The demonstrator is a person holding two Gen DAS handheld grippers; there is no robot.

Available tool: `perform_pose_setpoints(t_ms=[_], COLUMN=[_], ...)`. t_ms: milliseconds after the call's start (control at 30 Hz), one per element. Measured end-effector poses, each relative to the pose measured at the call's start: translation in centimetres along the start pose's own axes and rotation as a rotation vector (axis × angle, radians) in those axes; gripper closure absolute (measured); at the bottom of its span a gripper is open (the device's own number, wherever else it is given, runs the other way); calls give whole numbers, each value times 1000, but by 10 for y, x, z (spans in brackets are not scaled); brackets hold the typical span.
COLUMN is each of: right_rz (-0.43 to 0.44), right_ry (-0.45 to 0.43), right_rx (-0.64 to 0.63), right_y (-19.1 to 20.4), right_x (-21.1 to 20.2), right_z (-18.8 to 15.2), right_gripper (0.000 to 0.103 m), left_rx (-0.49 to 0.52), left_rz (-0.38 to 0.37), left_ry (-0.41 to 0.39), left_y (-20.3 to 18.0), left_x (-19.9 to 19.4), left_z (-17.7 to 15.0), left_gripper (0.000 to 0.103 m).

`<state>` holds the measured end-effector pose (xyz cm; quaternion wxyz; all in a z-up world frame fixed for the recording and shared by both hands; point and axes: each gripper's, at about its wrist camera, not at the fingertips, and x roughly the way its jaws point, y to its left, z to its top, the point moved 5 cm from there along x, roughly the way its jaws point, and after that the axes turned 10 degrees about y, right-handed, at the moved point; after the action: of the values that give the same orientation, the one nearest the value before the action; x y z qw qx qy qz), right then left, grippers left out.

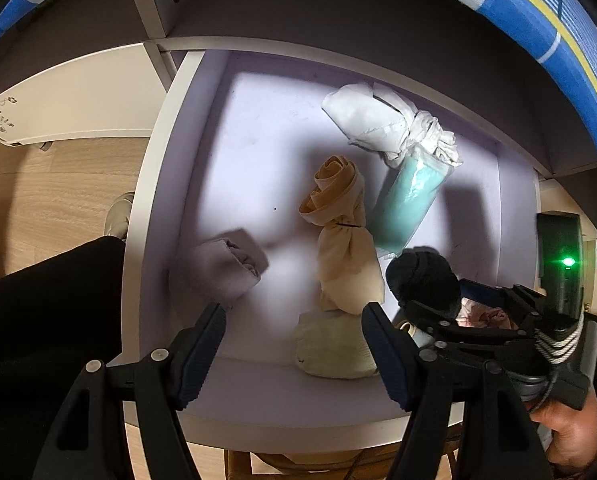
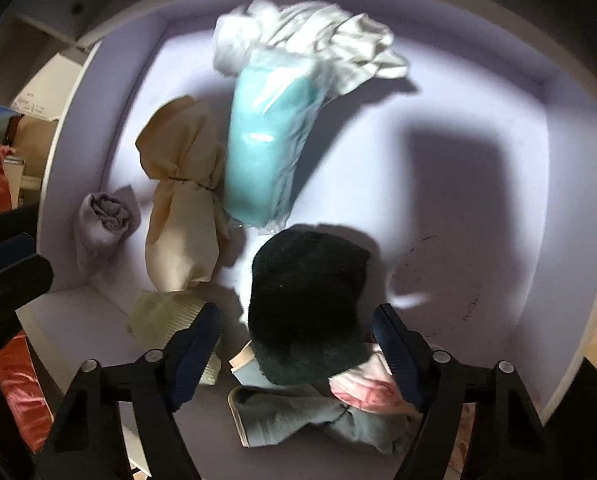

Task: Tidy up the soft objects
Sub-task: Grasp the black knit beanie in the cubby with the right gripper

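Lavender drawer (image 2: 538,184) holds a fluffy black bundle (image 2: 306,304) between the right gripper's (image 2: 298,344) parted jaws.

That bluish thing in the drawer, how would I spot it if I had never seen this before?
Look into the pale lilac drawer full of rolled soft things. Near its middle, between the tan bundle cinched at its waist and a fluffy black item, lies the turquoise roll, its far end against crumpled white cloth. It is the only bright blue-green piece, and the only one in shiny clear wrapping.
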<state>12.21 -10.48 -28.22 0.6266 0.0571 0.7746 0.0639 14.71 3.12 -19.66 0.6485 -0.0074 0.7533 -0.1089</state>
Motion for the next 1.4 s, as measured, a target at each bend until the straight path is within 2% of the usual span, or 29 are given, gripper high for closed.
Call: perform_pose_setpoints(t_ms=[167, 233, 433, 967, 1167, 1400], right_rz=[-46, -41, -17, 49, 73, 80], right_ry=[35, 47, 56, -28, -63, -117], right_rx=[-34, -34, -33, 64, 92, 111], right_y=[3, 5, 3, -21, -30, -26], right_x=[16, 23, 26, -7, -29, -44], right_z=[-1, -2, -6, -15, -29, -36], right_gripper=[38, 46, 56, 59, 59, 59], left_rx=[-3, -3, 0, -2, 2, 10], left_rz=[1, 5, 25, 37, 41, 46], left_ry=[9, 12, 27, 35, 39, 45], left_y=[1, 1, -1, 0, 0, -1], left_x=[3, 4, 10, 12, 12, 16], left_z=[1, 1, 2, 2, 2, 1], left_gripper=[32, 32, 32, 32, 32, 32])
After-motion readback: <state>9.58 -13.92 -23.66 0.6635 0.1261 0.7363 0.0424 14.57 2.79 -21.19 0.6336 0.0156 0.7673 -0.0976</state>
